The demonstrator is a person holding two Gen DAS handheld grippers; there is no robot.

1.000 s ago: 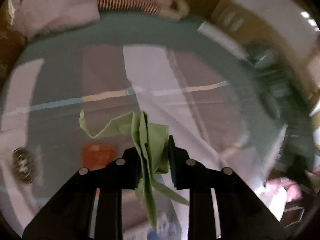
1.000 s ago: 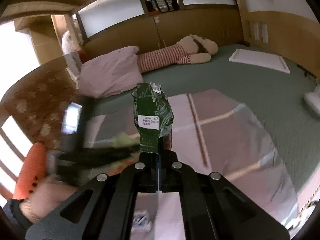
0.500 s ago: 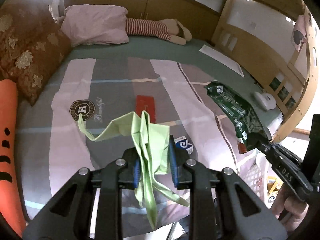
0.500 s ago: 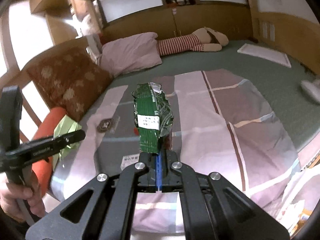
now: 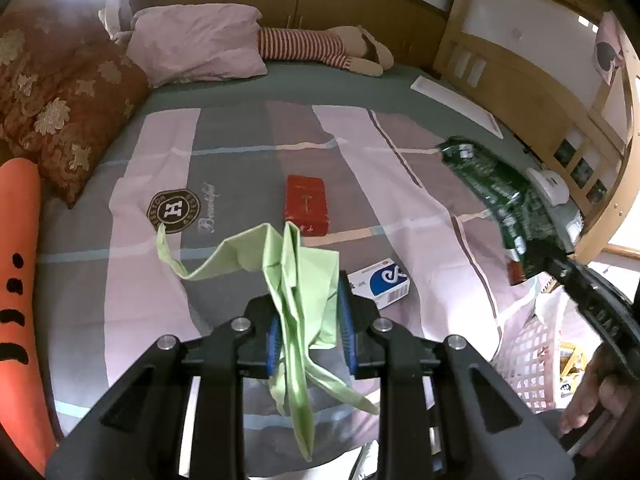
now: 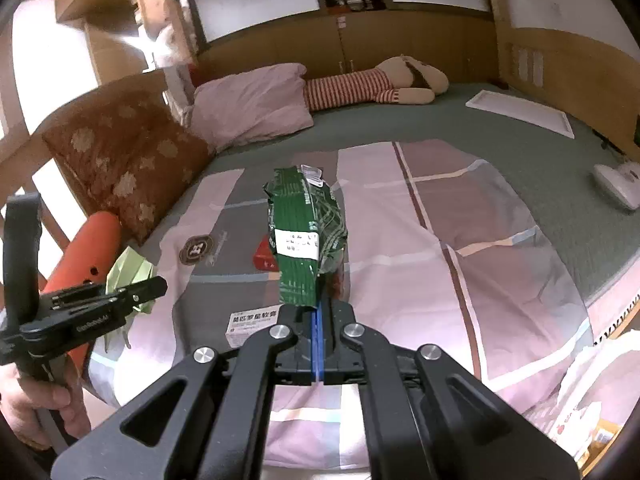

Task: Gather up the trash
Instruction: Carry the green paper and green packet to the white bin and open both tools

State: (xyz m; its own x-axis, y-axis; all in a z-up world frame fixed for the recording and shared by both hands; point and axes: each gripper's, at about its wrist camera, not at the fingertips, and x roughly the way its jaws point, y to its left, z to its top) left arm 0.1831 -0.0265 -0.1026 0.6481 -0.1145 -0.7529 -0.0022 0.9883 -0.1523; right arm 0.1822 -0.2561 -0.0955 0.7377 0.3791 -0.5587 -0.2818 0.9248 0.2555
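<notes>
While my left jaws (image 5: pixel 308 332) pinch the green plastic bag (image 5: pixel 296 272) and my right (image 6: pixel 316 320) the green wrapper (image 6: pixel 306 236), a red box (image 5: pixel 306 204) and a blue-and-white carton (image 5: pixel 382 284) remain on the bed (image 5: pixel 240 168).

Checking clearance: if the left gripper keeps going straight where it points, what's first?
Probably the small white-and-blue cardboard box on the striped bedspread, just beyond the left gripper and its crumpled green paper; depth unclear.
</notes>
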